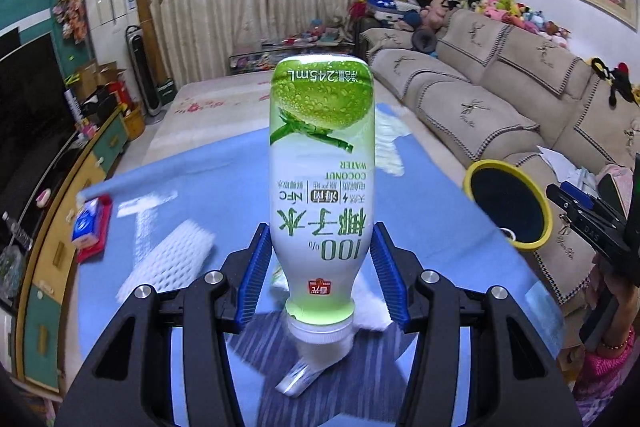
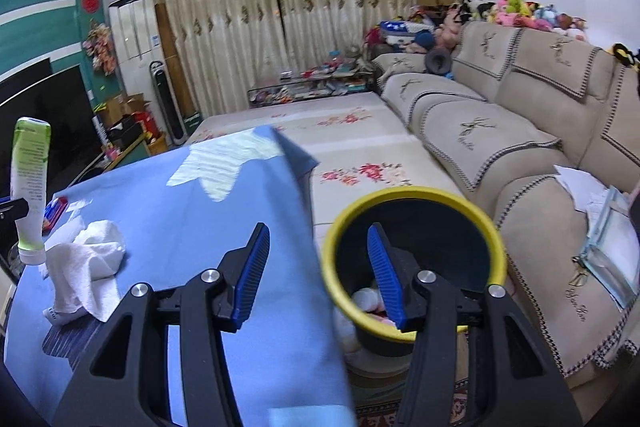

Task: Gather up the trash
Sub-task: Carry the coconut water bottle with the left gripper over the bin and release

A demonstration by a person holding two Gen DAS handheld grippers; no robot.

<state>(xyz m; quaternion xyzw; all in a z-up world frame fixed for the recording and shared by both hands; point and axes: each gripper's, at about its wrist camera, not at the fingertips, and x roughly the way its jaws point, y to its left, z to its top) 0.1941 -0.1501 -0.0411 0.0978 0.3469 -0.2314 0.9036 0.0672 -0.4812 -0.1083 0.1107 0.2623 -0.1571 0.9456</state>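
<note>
The left hand-held gripper [image 1: 320, 269] pinches the upside-down bottle [image 1: 322, 179], bound next for the bin [image 2: 414, 263]; the right hand-held gripper [image 2: 318, 275] is spread, empty.

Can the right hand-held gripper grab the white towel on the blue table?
Probably yes. The right hand-held gripper is open and empty, and the white towel lies uncovered to its left on the blue table, nothing between them.

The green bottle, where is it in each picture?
Left wrist view: coconut water bottle fills the centre, cap down, clamped in the left gripper.
Right wrist view: far left edge, cap down.
Shared landmark: the yellow-rimmed bin, right of the blue table.
</note>
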